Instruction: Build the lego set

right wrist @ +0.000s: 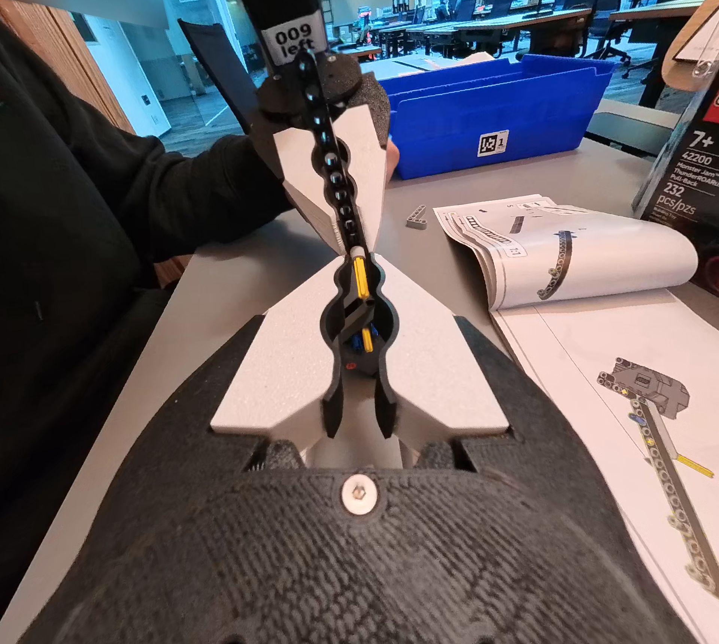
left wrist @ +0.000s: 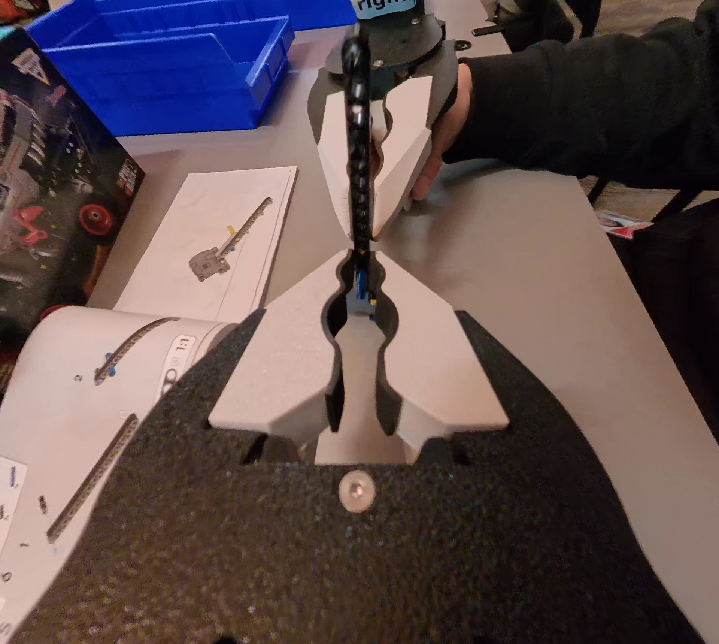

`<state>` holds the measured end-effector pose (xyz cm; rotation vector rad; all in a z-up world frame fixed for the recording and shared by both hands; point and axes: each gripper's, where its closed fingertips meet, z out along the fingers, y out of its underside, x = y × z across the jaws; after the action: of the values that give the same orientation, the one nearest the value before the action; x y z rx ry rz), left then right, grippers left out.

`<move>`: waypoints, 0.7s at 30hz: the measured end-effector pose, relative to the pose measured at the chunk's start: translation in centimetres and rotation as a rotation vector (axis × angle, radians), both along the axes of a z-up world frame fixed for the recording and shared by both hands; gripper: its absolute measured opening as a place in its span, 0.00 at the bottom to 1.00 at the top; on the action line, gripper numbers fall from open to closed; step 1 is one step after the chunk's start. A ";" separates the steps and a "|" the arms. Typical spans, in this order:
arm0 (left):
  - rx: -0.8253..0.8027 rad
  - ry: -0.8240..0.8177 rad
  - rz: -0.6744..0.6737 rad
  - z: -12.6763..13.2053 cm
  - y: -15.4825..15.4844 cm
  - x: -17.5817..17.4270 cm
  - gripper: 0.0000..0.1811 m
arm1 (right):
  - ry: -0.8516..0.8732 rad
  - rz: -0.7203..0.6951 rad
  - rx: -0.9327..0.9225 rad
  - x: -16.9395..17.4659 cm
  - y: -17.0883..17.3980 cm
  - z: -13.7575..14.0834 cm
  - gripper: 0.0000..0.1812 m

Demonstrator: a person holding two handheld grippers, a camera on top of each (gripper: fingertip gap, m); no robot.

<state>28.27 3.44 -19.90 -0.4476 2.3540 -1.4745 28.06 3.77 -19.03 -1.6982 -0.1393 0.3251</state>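
The two grippers meet tip to tip above the grey table (left wrist: 486,275). The left gripper (left wrist: 360,255) is squeezed tight on the small lego piece with blue pins (left wrist: 362,288). The right gripper (right wrist: 360,255) is squeezed tight on the long black beam (right wrist: 338,181), beside a yellow stick (right wrist: 360,275). If either one tilts, the pins may miss the holes, and a hard push could make the beam slip out.

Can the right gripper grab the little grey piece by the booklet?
Probably not yet: the right gripper is shut on the black beam, though the grey piece lies uncovered.
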 end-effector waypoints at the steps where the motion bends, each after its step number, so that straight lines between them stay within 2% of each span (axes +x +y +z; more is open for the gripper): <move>1: -0.010 0.013 -0.010 -0.2 0.0 -0.1 0.03 | -0.002 0.006 -0.008 -0.1 0.1 -0.1 0.03; 7: 0.074 -0.014 -0.003 -1.8 -0.3 0.2 0.03 | -0.065 -0.011 -0.060 -0.2 0.5 -1.0 0.03; 13: -0.105 0.005 -0.008 -0.5 -0.3 0.6 0.04 | -0.034 -0.026 -0.019 0.2 0.4 -0.4 0.03; 21: -0.201 0.031 -0.015 -0.2 -0.2 0.8 0.03 | -0.009 -0.048 0.006 0.8 0.2 0.1 0.03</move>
<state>29.11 3.21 -20.06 -0.5057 2.2458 -1.7314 28.85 4.01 -18.98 -1.6946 -0.1063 0.2812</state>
